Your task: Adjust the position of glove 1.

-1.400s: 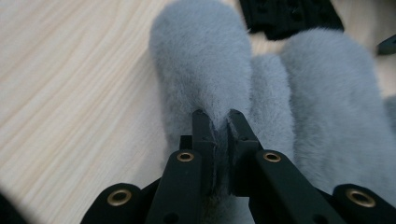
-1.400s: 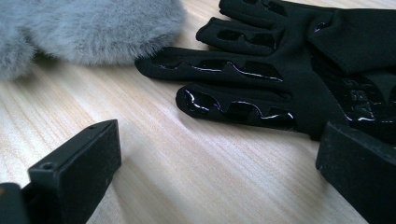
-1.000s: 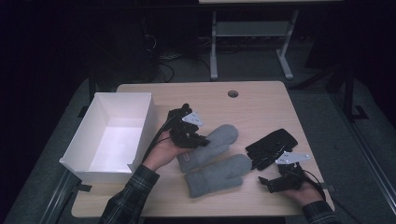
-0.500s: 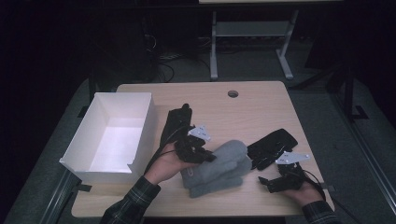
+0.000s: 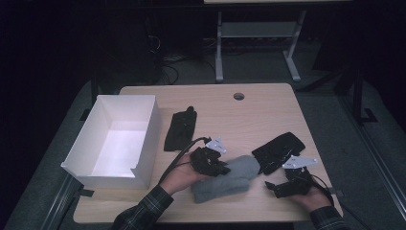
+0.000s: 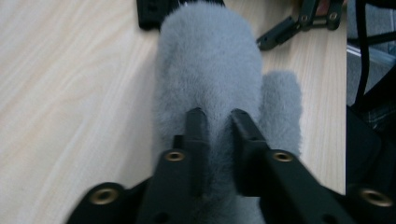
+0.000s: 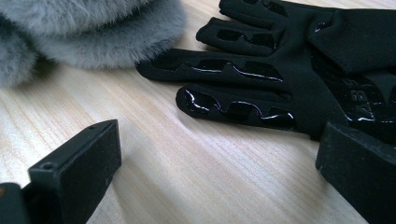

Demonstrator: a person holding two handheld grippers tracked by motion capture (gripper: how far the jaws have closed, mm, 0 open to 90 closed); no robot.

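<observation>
Mittens: two grey fleece mittens (image 5: 225, 178) lie stacked, one on top of the other, near your edge of the table (image 5: 268, 110), between your two hands.
Mittens up close: in the left gripper view the top mitten (image 6: 208, 70) runs away from you, its thumb sticking out on the right side.
Left gripper: your left gripper (image 5: 221, 167) rests on the cuff end of the stack, pointing toward your right hand.
Left jaws: narrow, with a ridge of fleece between the tips; they have just been opening. The fleece is between them, but whether the pads press on it cannot be told.
Right gripper: your right gripper (image 5: 275, 188) lies low on the table, just right of the mittens.
Right jaws: wide apart, with bare wood between them and nothing held.
Black glove, right: a black glove (image 7: 280, 70) with glossy grip marks on its fingers lies just beyond your right gripper, its fingertips close to the mittens.
Black glove, left: a second black glove (image 5: 181, 128) lies farther up the table, apart from the mittens and just right of the box.
Box: a white open box (image 5: 143, 143) sits at the left edge of the table.
</observation>
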